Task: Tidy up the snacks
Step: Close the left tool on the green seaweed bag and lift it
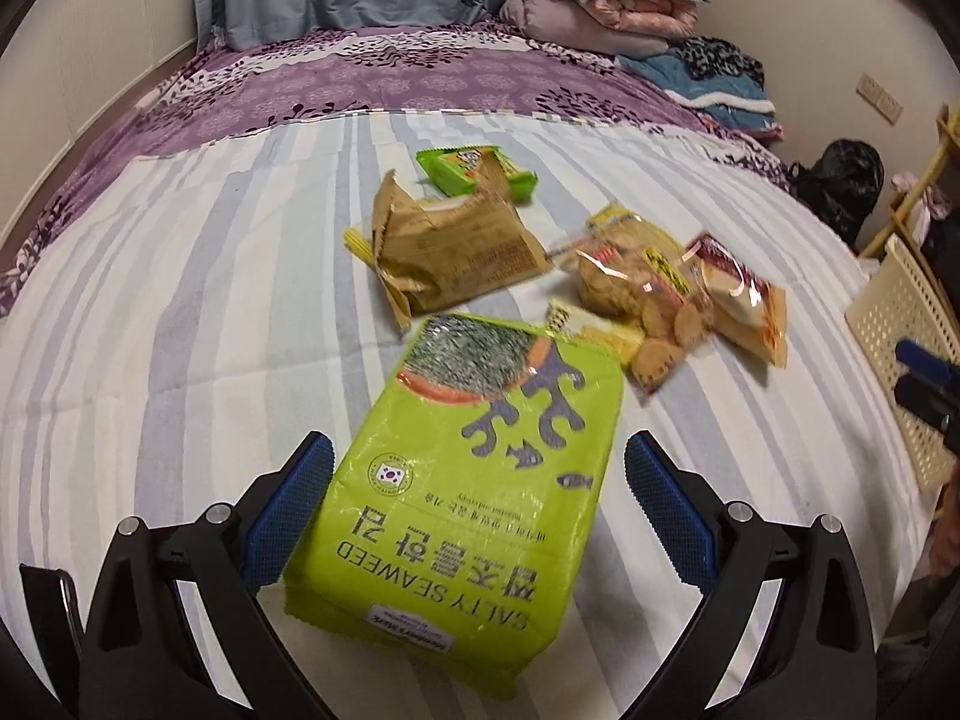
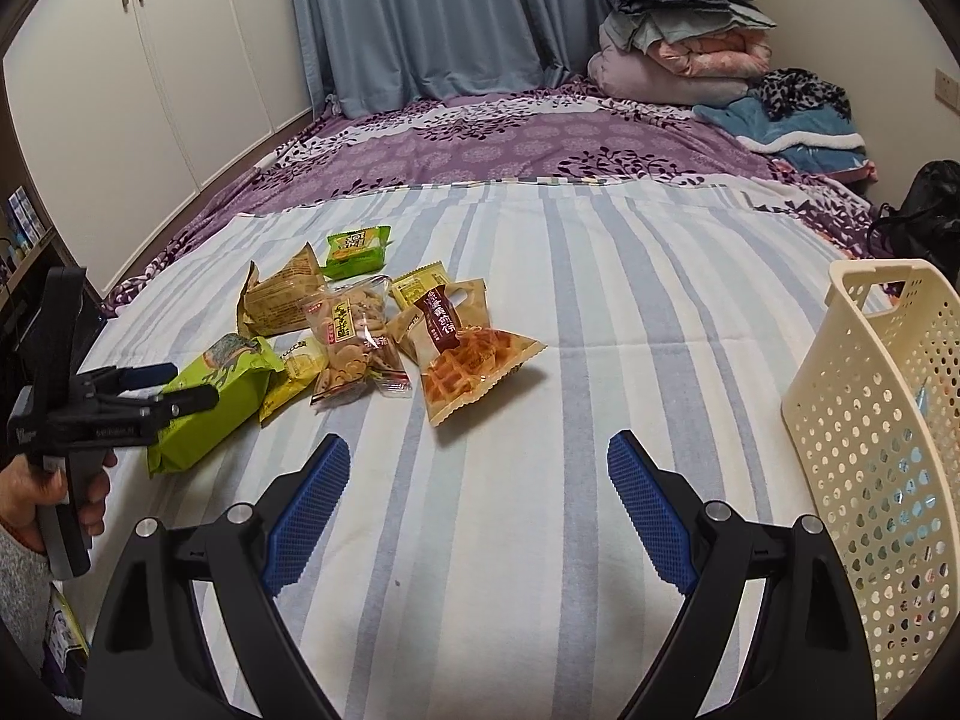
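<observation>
A lime-green salty seaweed pack [image 1: 462, 498] lies on the striped bed cover, between the open fingers of my left gripper [image 1: 478, 468]; the pads stand on either side of it with gaps. Beyond it lie a brown paper pack [image 1: 456, 246], a small green pack [image 1: 474, 171], a clear bag of biscuits [image 1: 636, 300] and a waffle pack [image 1: 744, 300]. In the right wrist view the seaweed pack [image 2: 210, 402] lies at the left with the left gripper [image 2: 171, 384] over it. My right gripper [image 2: 478, 450] is open and empty above bare cover, near the waffle pack [image 2: 468, 360].
A cream perforated plastic basket [image 2: 870, 438] stands at the right edge of the bed; it also shows in the left wrist view [image 1: 900, 324]. Folded blankets [image 2: 678, 42] are stacked at the far end. White wardrobe doors [image 2: 150, 90] line the left wall.
</observation>
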A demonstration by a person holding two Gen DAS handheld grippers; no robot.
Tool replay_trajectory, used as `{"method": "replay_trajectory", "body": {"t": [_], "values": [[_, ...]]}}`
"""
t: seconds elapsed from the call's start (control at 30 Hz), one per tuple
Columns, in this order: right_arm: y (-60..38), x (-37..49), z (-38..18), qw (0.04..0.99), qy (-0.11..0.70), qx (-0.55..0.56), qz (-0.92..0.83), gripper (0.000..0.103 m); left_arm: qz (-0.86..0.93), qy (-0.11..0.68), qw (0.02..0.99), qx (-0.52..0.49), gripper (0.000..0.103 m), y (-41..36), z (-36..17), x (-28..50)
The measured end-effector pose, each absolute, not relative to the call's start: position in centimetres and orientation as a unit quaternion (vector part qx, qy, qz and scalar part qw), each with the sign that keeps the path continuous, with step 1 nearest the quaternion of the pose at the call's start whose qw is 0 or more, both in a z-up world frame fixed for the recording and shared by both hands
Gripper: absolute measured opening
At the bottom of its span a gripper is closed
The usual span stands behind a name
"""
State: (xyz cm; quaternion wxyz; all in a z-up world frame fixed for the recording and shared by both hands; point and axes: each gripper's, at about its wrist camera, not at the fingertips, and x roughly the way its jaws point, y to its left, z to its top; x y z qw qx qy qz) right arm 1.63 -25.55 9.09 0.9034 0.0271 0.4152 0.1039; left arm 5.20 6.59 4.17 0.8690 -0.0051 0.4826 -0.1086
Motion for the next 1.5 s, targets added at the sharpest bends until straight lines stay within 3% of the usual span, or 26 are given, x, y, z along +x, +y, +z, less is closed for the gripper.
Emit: {"method": "replay_trajectory", "body": {"t": [0.4,0.47,0.7,1.17,1.5], "values": [[-25.7,1.8,8.6,0.903,0.418,0.026,0.101,0.087,-0.102,0.497,0.862,-0.009,0.098,6.1,2.4,5.5],[-25.8,2.0,8.4,0.902,0.420,0.027,0.098,0.087,-0.108,0.494,0.863,-0.014,0.088,6.1,2.4,5.6],[-25.2,3.7,7.7,0.899,0.424,0.022,0.106,0.087,-0.104,0.482,0.870,0.003,0.080,5.7,2.7,4.8],[-22.7,11.6,4.0,0.891,0.437,-0.047,0.116,0.087,-0.091,0.433,0.897,-0.019,0.080,7.0,7.4,3.1],[-20.6,13.7,2.1,0.875,0.456,-0.082,0.139,0.087,-0.097,0.433,0.896,-0.027,0.080,6.4,7.6,3.3]]}}
